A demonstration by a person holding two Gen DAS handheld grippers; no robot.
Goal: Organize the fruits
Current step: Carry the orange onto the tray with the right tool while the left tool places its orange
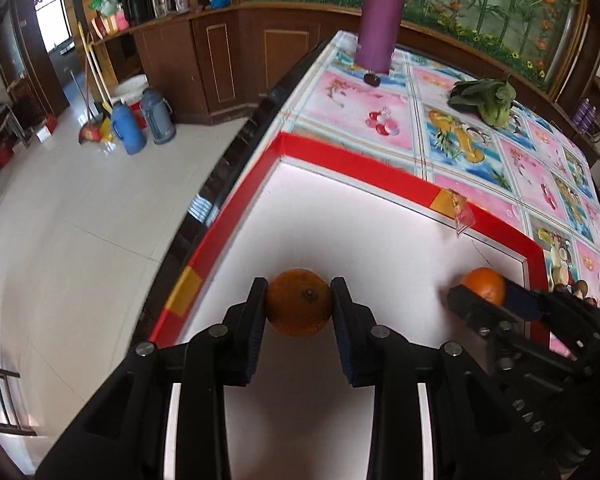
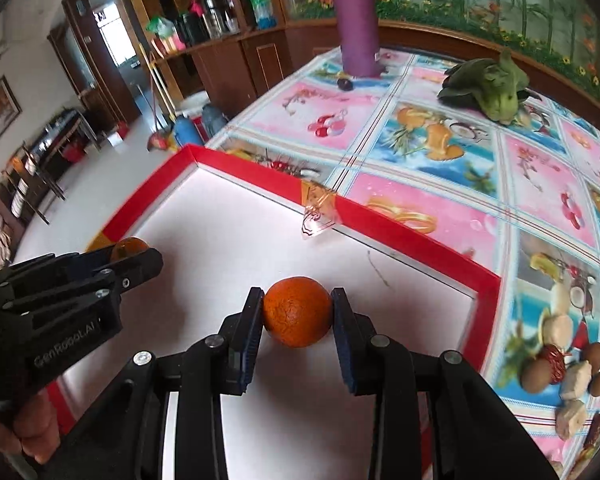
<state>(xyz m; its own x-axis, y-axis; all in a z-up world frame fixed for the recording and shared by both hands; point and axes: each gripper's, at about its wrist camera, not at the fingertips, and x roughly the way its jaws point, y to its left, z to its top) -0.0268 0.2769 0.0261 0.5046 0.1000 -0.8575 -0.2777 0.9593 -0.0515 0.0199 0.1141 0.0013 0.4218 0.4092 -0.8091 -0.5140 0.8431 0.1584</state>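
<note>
The jaws of each gripper, left (image 1: 299, 304) and right (image 2: 298, 311), hold one orange (image 1: 298, 302) (image 2: 298, 311) over the white tray (image 1: 340, 216), so lower them gently and release well apart.

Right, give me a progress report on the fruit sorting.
Done: nothing lies loose in the red-edged tray yet. In hand: the left tool grips one orange and the right tool grips another orange, both over the tray's white floor. Left: release both; a small dark fruit sits by the purple bottle.
</note>
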